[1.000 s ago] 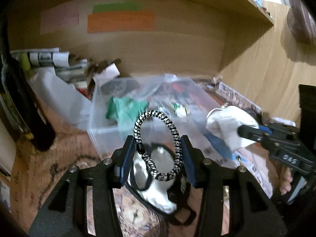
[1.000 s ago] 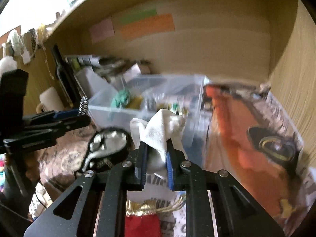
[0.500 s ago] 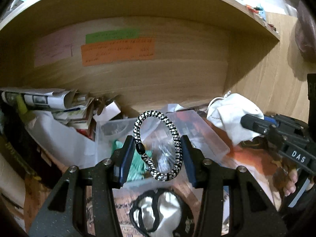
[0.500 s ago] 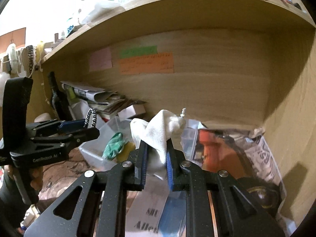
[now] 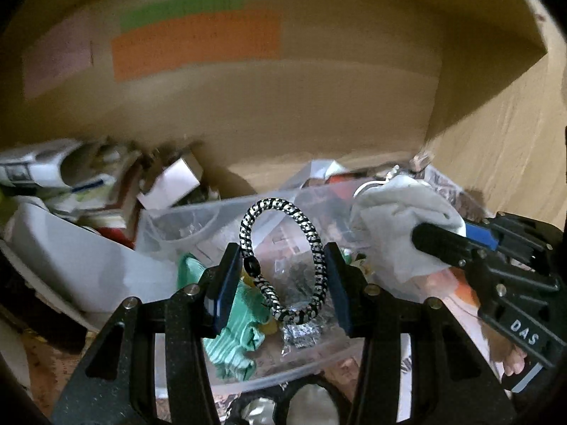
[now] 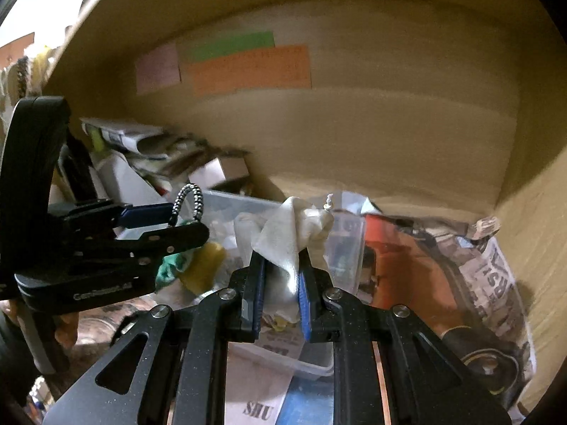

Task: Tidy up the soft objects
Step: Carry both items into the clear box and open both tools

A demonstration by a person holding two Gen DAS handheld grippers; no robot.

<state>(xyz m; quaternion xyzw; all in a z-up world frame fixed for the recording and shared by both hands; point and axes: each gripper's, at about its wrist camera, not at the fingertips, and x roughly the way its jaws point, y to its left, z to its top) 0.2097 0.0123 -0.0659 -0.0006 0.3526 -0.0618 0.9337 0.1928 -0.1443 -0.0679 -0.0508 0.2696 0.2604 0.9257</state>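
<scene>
Both tongs have dropped closer to the bin since half a second ago, so the shelf edge overhead has slid out of the left view and the bin fills more of it. The bracelet (image 5: 283, 260), a black-and-white braided loop, stands upright between the fingers of the left tongs (image 5: 281, 283), which are clenched on it from both sides, above the bin. From the right view the same loop pokes up (image 6: 187, 205) out of the left tongs (image 6: 170, 225). The cloth (image 6: 287, 241), white and crumpled, is pinched in the right tongs (image 6: 281, 301), clenched tight on its lower folds, with a short string end sticking up beside it. In the left view the cloth (image 5: 400, 226) hangs at the right, over the bin's far corner, gripped by the right tongs (image 5: 439, 237).

Below both sits the bin (image 5: 319, 361), clear plastic, holding a green rag (image 5: 234, 333), something yellow and some foil scraps. Newspaper (image 6: 492, 279) lies to its right on the bench. Papers and a small box (image 6: 219, 170) are piled at the left. Orange (image 6: 248, 69), green and pink notes are stuck on the wooden back wall.
</scene>
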